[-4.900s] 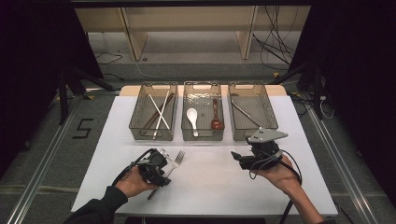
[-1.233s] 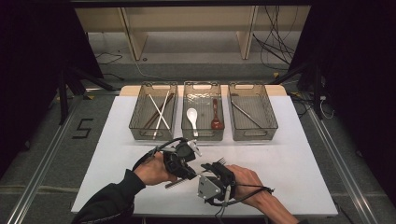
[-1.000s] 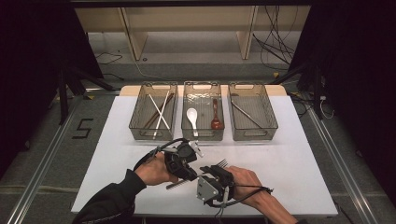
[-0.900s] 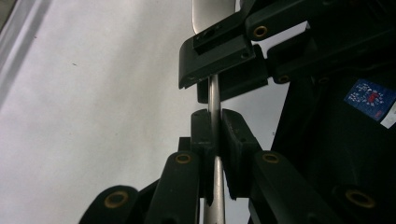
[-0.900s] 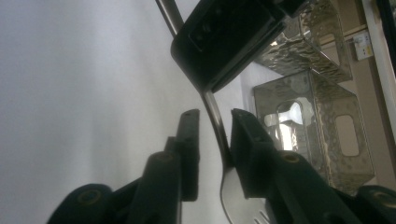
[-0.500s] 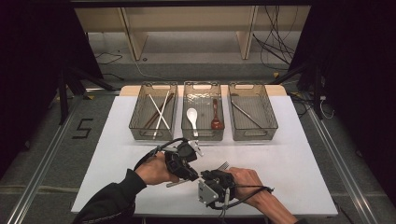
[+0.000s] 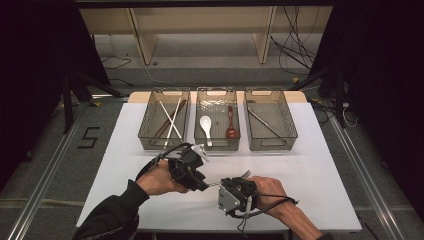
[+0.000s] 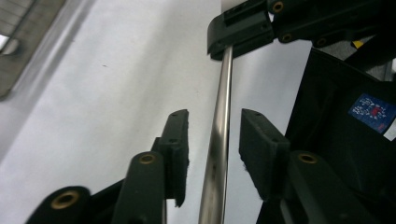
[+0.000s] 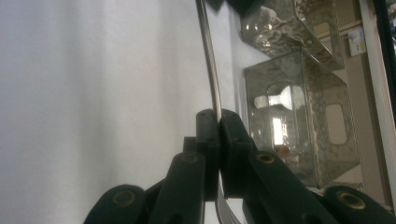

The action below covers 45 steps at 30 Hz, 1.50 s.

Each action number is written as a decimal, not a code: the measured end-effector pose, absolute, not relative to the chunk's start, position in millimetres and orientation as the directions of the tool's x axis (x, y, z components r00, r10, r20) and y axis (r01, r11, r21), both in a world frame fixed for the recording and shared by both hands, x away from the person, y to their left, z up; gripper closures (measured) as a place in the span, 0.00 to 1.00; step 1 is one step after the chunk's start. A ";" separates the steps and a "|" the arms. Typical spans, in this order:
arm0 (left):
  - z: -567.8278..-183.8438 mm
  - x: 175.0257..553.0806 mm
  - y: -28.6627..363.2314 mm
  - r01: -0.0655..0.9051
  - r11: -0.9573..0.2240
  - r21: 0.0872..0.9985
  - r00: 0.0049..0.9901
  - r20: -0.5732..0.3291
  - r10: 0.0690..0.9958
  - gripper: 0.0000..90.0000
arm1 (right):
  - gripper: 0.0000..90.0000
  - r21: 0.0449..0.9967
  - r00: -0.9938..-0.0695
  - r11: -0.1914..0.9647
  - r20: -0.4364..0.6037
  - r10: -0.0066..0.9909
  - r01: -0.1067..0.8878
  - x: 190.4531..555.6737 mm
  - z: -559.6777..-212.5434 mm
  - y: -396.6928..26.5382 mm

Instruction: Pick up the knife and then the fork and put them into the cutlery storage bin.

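Fork (image 8: pixel 219 140) handover is nearly done: my right gripper (image 9: pixel 219 122) clamps it, my left gripper (image 8: pixel 215 135) has just been opening around the handle; binning remains.

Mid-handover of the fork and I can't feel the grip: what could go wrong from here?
The right claw pinches the thin steel fork near its tines, so the long handle may pivot or slip. The left claw has just been opening, its pads clear of the handle between them; pulling away skewed could knock it.
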State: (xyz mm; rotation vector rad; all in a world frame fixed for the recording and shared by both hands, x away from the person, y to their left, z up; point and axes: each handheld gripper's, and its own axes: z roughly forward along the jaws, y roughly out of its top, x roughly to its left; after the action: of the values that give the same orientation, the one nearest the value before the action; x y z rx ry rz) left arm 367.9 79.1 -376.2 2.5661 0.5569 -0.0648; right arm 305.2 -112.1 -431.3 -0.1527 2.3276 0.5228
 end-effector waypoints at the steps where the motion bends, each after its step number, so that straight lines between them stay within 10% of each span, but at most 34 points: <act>1: -374.3 367.3 81.7 0.401 -0.781 0.479 0.913 -0.142 0.382 0.68 | 0.99 0.318 -0.715 0.910 -0.698 0.034 -0.267 307.3 -430.2 -113.4; 14: -371.1 364.3 111.3 0.477 -0.639 0.604 0.847 -0.120 0.518 0.33 | 0.99 0.394 -0.697 0.915 -0.681 0.226 -0.089 331.9 -418.4 -148.5; 45: -392.5 340.7 188.7 0.482 -0.382 0.788 0.728 -0.118 0.675 0.22 | 0.99 0.652 -0.557 0.709 -0.495 0.666 0.268 417.6 -382.8 -229.1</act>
State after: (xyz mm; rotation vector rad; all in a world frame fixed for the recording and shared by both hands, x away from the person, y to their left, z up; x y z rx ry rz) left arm 340.7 188.7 -392.5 2.0550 0.8764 0.2796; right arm 417.6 -229.1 -382.8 0.7078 2.1516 0.6688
